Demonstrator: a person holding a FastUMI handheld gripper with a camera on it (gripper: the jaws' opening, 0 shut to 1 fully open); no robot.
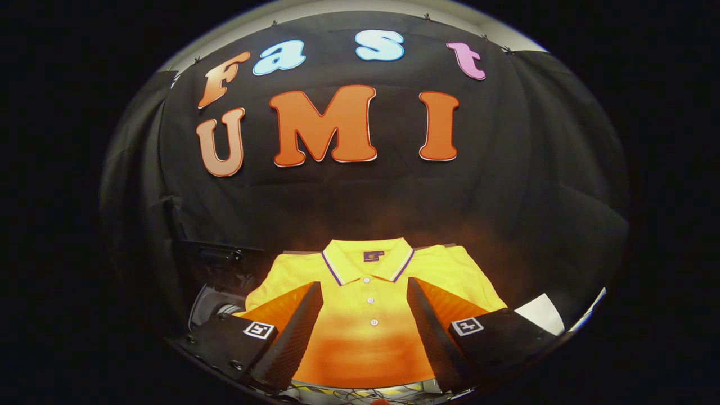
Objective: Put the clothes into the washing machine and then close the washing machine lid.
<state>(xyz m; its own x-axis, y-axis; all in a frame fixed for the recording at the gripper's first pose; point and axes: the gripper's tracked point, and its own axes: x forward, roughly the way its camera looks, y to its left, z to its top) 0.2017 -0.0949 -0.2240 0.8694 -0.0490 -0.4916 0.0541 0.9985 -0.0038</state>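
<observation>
The gripper [365, 315] has its two fingers spread wide over the flat yellow polo shirt with a striped collar [365, 281], so it should drop straight down and pinch plenty of cloth near the buttons.

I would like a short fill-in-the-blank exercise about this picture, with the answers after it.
1. The polo shirt is mostly ___ in colour.
2. The gripper has its fingers ___, one on each side of the shirt's button placket.
3. The shirt's ___ has thin stripes along its edge.
4. The shirt lies ___ on the surface, not bunched up.

Missing words: yellow; open; collar; flat
</observation>
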